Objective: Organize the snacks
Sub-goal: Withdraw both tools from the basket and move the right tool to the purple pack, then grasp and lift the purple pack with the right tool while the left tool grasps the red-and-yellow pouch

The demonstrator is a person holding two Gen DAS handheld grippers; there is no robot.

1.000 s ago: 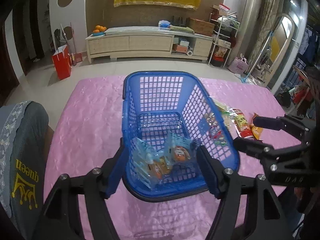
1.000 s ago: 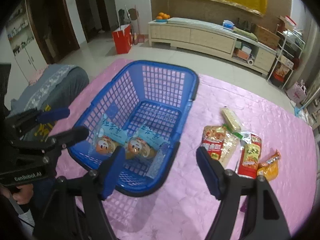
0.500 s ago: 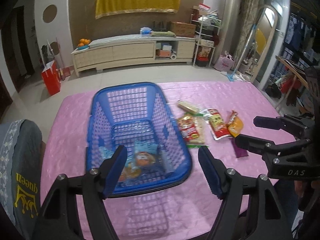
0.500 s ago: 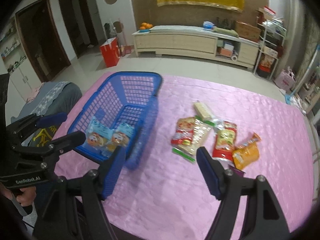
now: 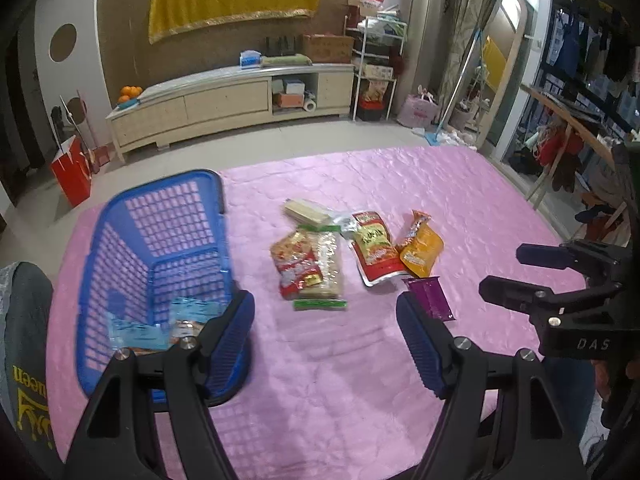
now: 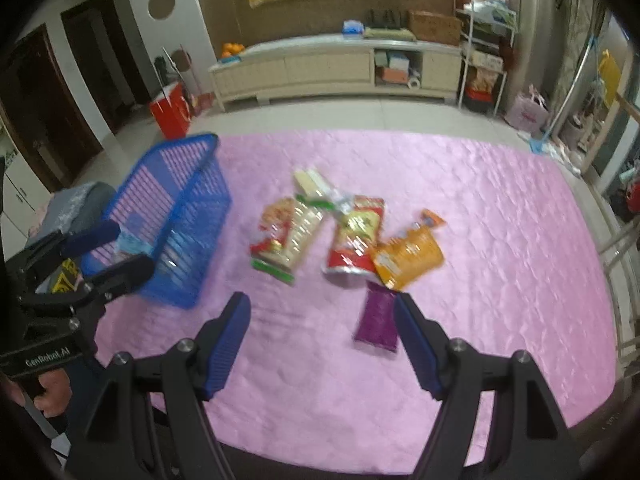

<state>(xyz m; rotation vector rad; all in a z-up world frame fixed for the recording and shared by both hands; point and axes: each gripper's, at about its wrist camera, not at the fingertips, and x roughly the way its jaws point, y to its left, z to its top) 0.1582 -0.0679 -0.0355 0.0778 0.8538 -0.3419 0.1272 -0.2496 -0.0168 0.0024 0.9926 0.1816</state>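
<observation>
A blue plastic basket [image 5: 120, 248] [image 6: 176, 216] stands at the left of the pink table and holds light-blue snack packs [image 5: 160, 326]. Loose snacks lie mid-table: a clear cracker pack with red print [image 5: 310, 266] [image 6: 286, 236], a pale wafer pack [image 5: 306, 210], a red pouch [image 5: 376, 248] [image 6: 356, 236], an orange pouch [image 5: 422, 246] [image 6: 408, 258] and a purple packet [image 5: 430, 298] [image 6: 378, 318]. My left gripper [image 5: 324, 332] is open and empty, above the table right of the basket. My right gripper [image 6: 320, 336] is open and empty, just short of the purple packet.
The pink quilted cloth [image 5: 360, 380] covers the whole table. A grey cushion [image 5: 24, 340] sits at its left edge. Beyond the far edge are floor, a long cabinet [image 5: 224, 108] and a red bag [image 5: 72, 174]. A clothes rack [image 5: 568, 148] stands to the right.
Both grippers have swung right, away from the basket, toward the loose snacks. The basket has slid to the left of both views. Both stay open and empty.
</observation>
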